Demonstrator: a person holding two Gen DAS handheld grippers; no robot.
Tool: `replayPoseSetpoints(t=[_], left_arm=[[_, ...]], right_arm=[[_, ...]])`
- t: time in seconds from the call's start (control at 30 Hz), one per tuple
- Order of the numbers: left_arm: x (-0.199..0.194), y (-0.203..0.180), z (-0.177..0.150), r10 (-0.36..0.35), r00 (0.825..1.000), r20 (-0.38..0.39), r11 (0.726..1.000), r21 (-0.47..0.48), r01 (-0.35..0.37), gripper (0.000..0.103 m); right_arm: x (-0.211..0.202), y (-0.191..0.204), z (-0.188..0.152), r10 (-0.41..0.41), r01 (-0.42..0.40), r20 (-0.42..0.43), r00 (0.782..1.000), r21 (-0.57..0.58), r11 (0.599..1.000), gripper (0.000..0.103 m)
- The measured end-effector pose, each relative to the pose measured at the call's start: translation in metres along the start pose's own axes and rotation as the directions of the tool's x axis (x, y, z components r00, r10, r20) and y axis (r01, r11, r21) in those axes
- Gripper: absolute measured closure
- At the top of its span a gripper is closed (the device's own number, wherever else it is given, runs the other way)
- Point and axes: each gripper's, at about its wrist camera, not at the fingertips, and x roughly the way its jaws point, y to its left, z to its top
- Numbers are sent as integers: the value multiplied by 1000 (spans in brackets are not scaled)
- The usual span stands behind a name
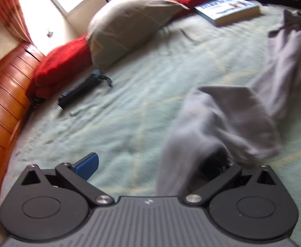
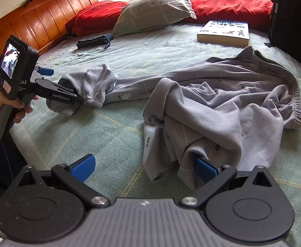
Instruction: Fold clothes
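My left gripper and right gripper both gape wide, grey trousers draped over one finger each.

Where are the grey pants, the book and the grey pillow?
grey pants (image 2: 222, 94): right wrist view, crumpled middle of the fabric.
book (image 2: 226, 28): right wrist view, front cover.
grey pillow (image 2: 154, 8): right wrist view, centre of its face.

Left tool fingers spread wide, right tool likewise, hand gripping handle
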Motion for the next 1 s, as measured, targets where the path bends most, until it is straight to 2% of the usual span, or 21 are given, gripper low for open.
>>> replayPoseSetpoints(t=[0.17,0.3,0.43,0.57,0.9,1.0], left_arm=[[12,17,3,17,999,38,999,-46,-15,1],[6,34,13,36,994,99,995,-99,-26,1],[6,62,35,81,988,132,980,-191,-54,1],[14,89,57,162,974,159,962,-247,-119,1],[55,139,110,238,966,105,939,-280,-201,1],[58,158,126,282,952,115,924,-301,-237,1]], right_arm=[[1,2,0,-1,1,-1,1000,-7,1000,0],[1,1,1,6,-6,2,1000,0,1000,0],[4,6,1,15,-16,-6,1000,-20,1000,0],[3,7,2,9,-9,-3,1000,-27,1000,0],[-11,-9,10,-8,6,63,998,21,1000,0],[-10,-15,12,-25,22,66,998,37,999,0]])
